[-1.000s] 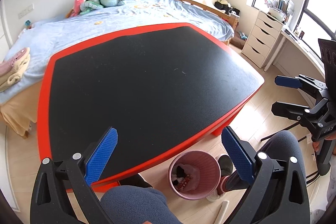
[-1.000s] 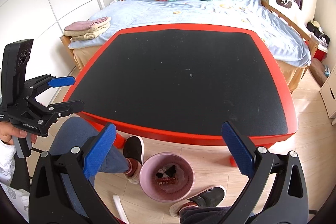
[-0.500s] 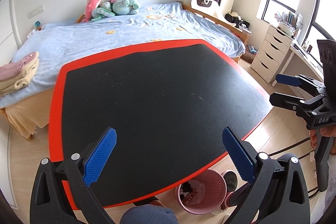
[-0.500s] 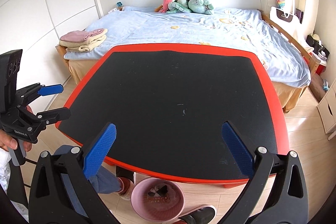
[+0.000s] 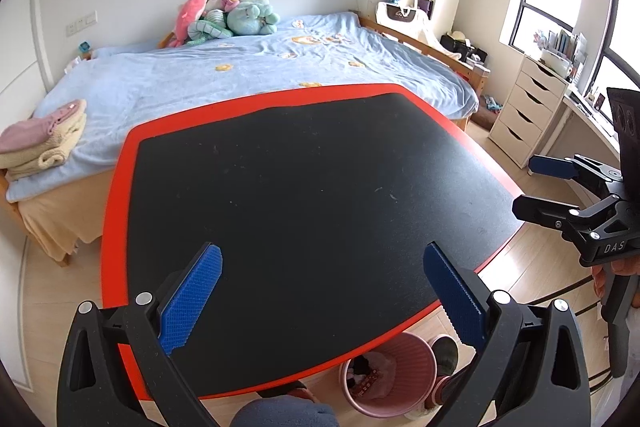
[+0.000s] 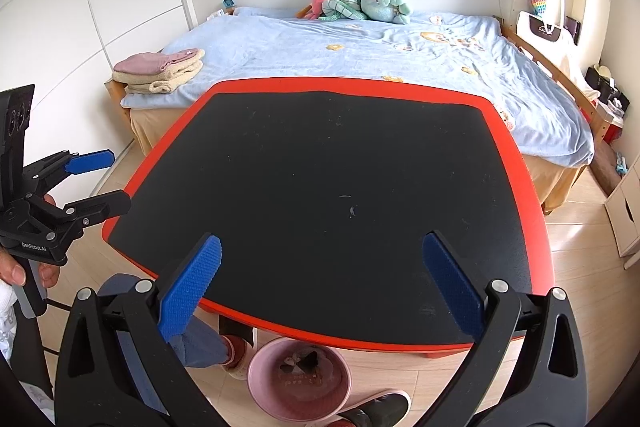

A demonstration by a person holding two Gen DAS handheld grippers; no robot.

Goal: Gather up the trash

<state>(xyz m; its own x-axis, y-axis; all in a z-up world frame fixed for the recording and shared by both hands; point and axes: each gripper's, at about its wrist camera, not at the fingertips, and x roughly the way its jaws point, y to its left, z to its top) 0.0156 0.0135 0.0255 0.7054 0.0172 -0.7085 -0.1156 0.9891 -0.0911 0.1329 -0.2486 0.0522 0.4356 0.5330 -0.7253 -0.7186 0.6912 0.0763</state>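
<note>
A pink waste bin (image 5: 416,355) stands on the floor under the near edge of the table, with dark and white scraps inside. It shows again as the bin (image 6: 256,383) low in the right wrist view. The table (image 5: 117,187) has a black mat with a red rim; only tiny pale specks (image 6: 351,211) lie on it. My left gripper (image 5: 322,255) hovers open over the mat's near part, nothing between its blue pads. My right gripper (image 6: 320,245) is also open and holds nothing. Each shows in the other's view: right gripper (image 5: 534,187), left gripper (image 6: 114,181), off the table's sides.
A bed (image 6: 360,43) with a blue cover lies just beyond the table, with plush toys (image 6: 360,1) and folded towels (image 6: 160,71) on it. White drawers (image 5: 528,115) stand at the right. The person's knee (image 5: 280,411) and shoe (image 6: 376,411) flank the bin.
Both grippers have lifted and tilted up from the bin toward the table and bed. The bin has slid to the bottom of both views. Both stayed open.
</note>
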